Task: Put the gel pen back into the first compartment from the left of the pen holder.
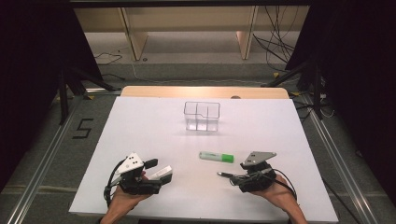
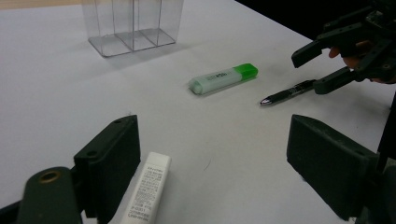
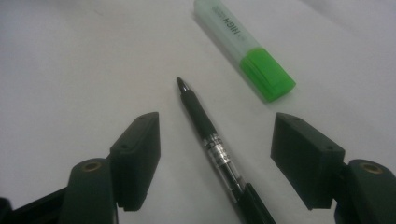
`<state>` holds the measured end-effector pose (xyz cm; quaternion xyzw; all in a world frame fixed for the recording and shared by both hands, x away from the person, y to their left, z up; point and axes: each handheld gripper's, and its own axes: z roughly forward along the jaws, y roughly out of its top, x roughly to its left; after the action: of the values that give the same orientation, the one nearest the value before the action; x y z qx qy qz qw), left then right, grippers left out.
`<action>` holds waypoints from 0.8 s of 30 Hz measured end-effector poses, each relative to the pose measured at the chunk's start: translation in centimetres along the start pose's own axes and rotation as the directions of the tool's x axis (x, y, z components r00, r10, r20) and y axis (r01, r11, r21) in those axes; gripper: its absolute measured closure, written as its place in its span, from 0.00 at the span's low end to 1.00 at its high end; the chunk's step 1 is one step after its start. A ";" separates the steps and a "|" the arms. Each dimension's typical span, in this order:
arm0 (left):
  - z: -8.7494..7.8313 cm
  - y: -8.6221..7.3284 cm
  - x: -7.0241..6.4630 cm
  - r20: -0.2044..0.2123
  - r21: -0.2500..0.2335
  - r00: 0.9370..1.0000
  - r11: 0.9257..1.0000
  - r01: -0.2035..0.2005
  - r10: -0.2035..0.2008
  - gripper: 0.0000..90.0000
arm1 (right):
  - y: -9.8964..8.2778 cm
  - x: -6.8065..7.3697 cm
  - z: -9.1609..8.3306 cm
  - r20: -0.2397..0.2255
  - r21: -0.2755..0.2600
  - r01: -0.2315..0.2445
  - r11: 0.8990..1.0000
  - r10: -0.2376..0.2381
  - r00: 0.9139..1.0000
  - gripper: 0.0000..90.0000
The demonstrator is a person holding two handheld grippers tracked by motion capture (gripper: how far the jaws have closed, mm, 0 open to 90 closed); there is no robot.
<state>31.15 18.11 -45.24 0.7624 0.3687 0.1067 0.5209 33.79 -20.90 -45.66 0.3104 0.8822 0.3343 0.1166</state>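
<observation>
A black pen (image 3: pixel 205 133) lies on the white table sheet (image 1: pixel 140 130) between the jaws of my right gripper (image 3: pixel 215 140), tip pointing away. The pads stand apart from it, so this gripper is open. Just beyond lies a highlighter (image 3: pixel 243 46) with a green cap. My left gripper (image 2: pixel 215 149) is open too, and a white labelled stick (image 2: pixel 147 189) lies flat right beside its left jaw. From above, the left gripper (image 1: pixel 156 173) sits front left and the right gripper (image 1: pixel 236 176) front right, each in a hand. The highlighter (image 1: pixel 216 157) lies between them, slightly farther back.
A clear plastic organiser (image 1: pixel 201 115) with several compartments stands upright past the middle of the sheet, with nothing in it. The sheet's front edge runs just below both hands. Dark stands and cables flank the table on the floor.
</observation>
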 end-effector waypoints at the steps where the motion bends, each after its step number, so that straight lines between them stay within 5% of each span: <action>1: 0.0 0.0 0.0 0.000 0.000 1.000 1.000 0.000 0.000 0.19 | 0.1 0.0 0.2 -0.002 0.013 0.010 1.000 -0.010 1.000 0.40; 24: 0.1 -0.3 0.1 -0.010 0.014 1.000 1.000 -0.008 0.008 0.19 | 2.2 0.0 2.8 -0.055 0.207 0.120 0.971 -0.110 0.992 0.68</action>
<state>31.20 18.17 -45.56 0.7671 0.3688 0.1099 0.5132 35.96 -18.19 -46.33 0.2621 0.9314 0.2385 0.0830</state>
